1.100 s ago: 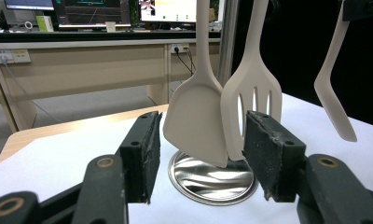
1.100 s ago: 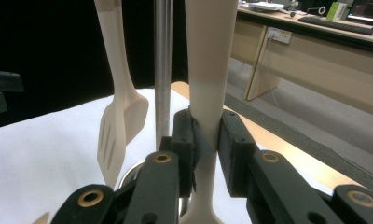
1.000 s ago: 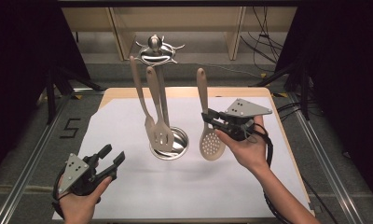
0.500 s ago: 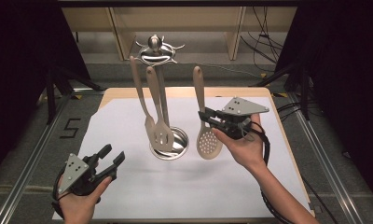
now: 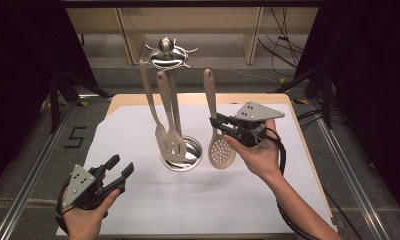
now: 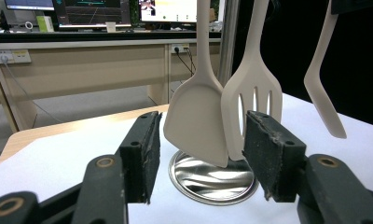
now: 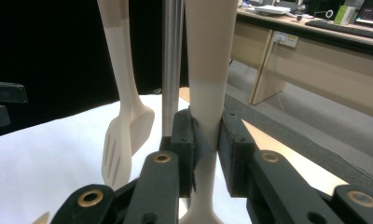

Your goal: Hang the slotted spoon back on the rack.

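A steel utensil stand (image 5: 180, 156) with a round base and a hook top (image 5: 167, 52) stands mid-table. From it hang a beige solid turner (image 5: 160, 135) and a slotted spatula (image 5: 175, 146). To the right of the stand, my right gripper (image 5: 219, 125) is shut on the handle of a beige perforated skimmer (image 5: 221, 153), which it holds upright. In the right gripper view the pads clamp the skimmer handle (image 7: 208, 116), with the stand's pole (image 7: 172, 70) just behind. My left gripper (image 5: 120, 169) rests open at the front left; through its gap show the turner (image 6: 196, 121) and the spatula (image 6: 254, 105).
White paper (image 5: 138, 200) covers the wooden table (image 5: 120, 99). Metal rails (image 5: 33, 175) run along both sides, and dark curtains flank the table. Desks and monitors (image 6: 93, 11) stand far behind. A cable (image 5: 280, 150) trails from the right gripper.
My right gripper has carried the skimmer slightly left, toward the stand. The left gripper has stayed put.
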Demonstrator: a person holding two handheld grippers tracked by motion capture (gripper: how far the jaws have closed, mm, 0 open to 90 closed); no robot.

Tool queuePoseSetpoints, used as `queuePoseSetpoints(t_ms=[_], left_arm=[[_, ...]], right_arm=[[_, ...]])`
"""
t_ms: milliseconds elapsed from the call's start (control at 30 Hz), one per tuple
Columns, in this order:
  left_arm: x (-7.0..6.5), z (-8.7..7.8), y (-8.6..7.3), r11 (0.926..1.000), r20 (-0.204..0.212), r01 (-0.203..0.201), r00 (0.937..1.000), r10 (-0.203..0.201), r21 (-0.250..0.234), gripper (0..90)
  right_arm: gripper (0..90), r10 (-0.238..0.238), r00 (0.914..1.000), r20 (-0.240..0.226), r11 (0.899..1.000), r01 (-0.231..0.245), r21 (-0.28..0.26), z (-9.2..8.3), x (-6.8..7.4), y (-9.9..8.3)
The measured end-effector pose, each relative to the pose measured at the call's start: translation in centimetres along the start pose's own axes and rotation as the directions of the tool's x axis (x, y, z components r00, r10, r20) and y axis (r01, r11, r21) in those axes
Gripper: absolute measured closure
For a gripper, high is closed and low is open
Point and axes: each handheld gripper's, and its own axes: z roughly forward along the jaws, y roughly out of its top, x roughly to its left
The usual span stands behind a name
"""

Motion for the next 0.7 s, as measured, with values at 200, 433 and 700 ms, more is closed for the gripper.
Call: queuePoseSetpoints(t_ms=[200,433,700], left_arm=[[-0.03,-0.09,0.05,1.0,-0.002,0.0,1.0,0.0,0.003,45.0],[-0.03,-0.08,0.05,1.0,-0.001,0.0,1.0,0.0,0.004,45.0],[-0.07,-0.09,0.06,1.0,0.0,0.0,1.0,0.0,0.002,44.9]], right_arm=[[78.1,-0.004,1.0,-0.002,1.0,0.004,0.005,0.27,0.02,0.08],[78.1,0.009,1.0,-0.001,1.0,-0.009,0.009,0.45,0.15,0.41],[78.1,0.002,0.9998,-0.017,1.0,-0.002,0.015,0.8,0.25,0.65]])
